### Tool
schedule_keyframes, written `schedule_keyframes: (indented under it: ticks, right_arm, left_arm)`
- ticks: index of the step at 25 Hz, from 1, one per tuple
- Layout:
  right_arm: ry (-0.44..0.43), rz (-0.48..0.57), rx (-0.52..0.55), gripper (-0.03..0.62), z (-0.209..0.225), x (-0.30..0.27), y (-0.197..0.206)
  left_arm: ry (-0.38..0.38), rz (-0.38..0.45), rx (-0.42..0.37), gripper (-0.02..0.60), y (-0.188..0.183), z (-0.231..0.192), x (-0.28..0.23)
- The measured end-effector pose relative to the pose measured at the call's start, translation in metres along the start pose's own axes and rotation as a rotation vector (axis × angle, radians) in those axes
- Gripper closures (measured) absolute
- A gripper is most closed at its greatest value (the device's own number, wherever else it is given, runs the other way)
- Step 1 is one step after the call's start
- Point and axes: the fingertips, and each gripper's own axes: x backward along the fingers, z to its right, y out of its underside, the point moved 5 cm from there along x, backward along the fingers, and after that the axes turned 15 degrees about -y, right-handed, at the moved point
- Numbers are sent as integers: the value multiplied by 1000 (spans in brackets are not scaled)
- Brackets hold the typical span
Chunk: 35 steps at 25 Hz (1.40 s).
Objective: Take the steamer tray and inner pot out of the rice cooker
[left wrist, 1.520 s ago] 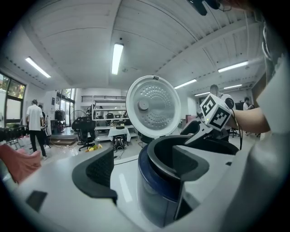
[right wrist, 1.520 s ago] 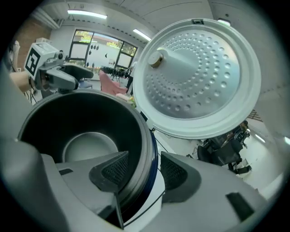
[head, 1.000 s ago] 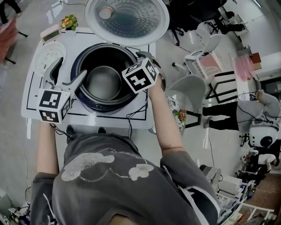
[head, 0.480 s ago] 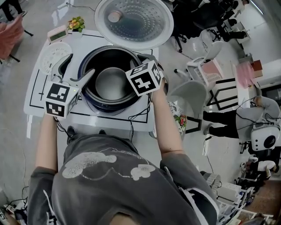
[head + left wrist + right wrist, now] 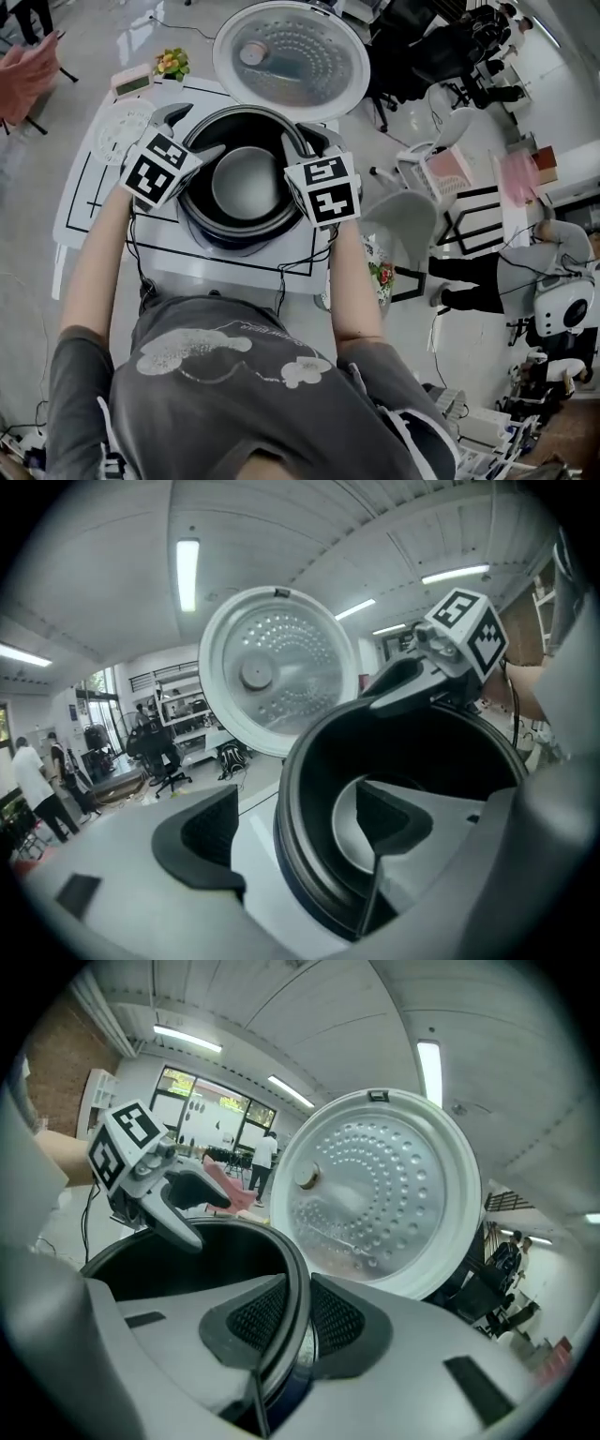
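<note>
The rice cooker stands open on the white table (image 5: 84,202), its lid (image 5: 291,56) raised at the back. The dark inner pot (image 5: 246,183) sits in it. My right gripper (image 5: 307,139) is at the pot's right rim; in the right gripper view its jaws (image 5: 298,1321) have just been closing and the pads now press the thin rim (image 5: 298,1260) from both sides. My left gripper (image 5: 194,131) is open astride the left rim (image 5: 309,874), one jaw outside and one inside, not pressing. The white steamer tray (image 5: 120,124) lies on the table left of the cooker.
A small flower pot (image 5: 172,64) and a pink device (image 5: 131,82) sit at the table's back left. A cable (image 5: 281,272) hangs over the front edge. Chairs (image 5: 403,202) and people stand on the floor to the right.
My left gripper swung in from the table's left front to straddle the pot's left rim. My right gripper closed on the right rim and lifted slightly.
</note>
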Motion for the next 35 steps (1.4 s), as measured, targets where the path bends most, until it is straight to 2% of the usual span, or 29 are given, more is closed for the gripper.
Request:
schedule_keyframes:
  ticks: [4,5,6,8,12,13,14,16,20,25,29,35]
  right_arm:
    - [-4,48,-29,496,-6,6,-11]
    - [-7,52,-33,496,-8,7,-11]
    - [-9,54,-35,496,-9,8,-11]
    - [-12,56,-40,497,-10,11,-8]
    - [-19,75,-62,497,-10,15,-12]
    - [-20,85,-69,499,-9,16,-14]
    - [-22,96,-74,499,-8,16,-16]
    - [-22,120,-79,499,-6,19,-19]
    - [-18,184,-69,500,-4,33,-36]
    - [-2,266,-27,502,0,53,-58]
    - [-10,321,11,500,-3,65,-76]
    - [-55,386,57,502,-19,65,-108]
  left_arm:
    - [18,-121,-55,192,11,-7,-8]
    - [11,-142,-59,239,14,-8,-8]
    - [7,-161,-54,319,17,-6,-8]
    - [12,-185,-27,381,19,-1,-7]
    - [3,-204,0,422,17,0,-4]
    - [-2,-203,-8,437,16,-1,-3]
    - [-7,-202,-23,485,14,-1,-3]
    - [-11,-202,-46,485,10,-2,-3]
    - [0,-150,-23,496,-12,-12,10]
    - [-46,-29,6,508,-44,-25,32]
    - [-41,64,72,522,-67,-37,60]
    - [-115,108,89,523,-75,-62,97]
